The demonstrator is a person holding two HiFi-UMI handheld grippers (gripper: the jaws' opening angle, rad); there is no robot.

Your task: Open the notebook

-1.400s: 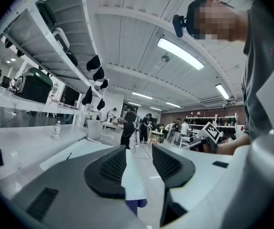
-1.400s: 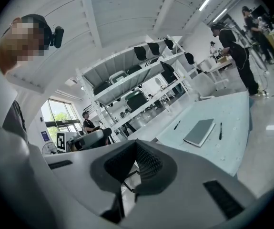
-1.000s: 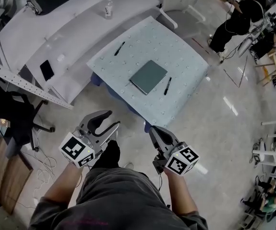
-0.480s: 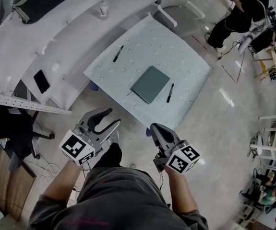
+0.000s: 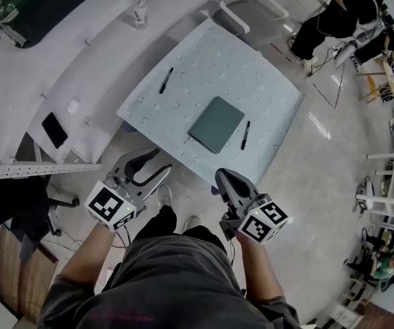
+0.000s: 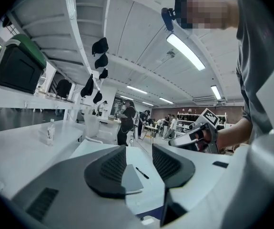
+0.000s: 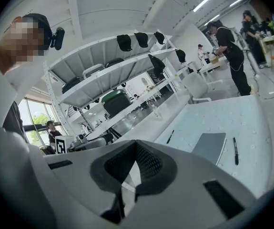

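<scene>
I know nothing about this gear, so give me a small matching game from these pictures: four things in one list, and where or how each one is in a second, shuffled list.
Things:
1. notebook
2. left gripper
3. right gripper
4. bottle

Places or states:
A. fingers together
B. standing on the white counter
C. lying closed on the table
D. fingers apart, holding nothing

Pairs: 1-C, 2-D, 3-A, 4-B.

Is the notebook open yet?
No, the notebook lies flat on the table with its grey cover shut.
</scene>
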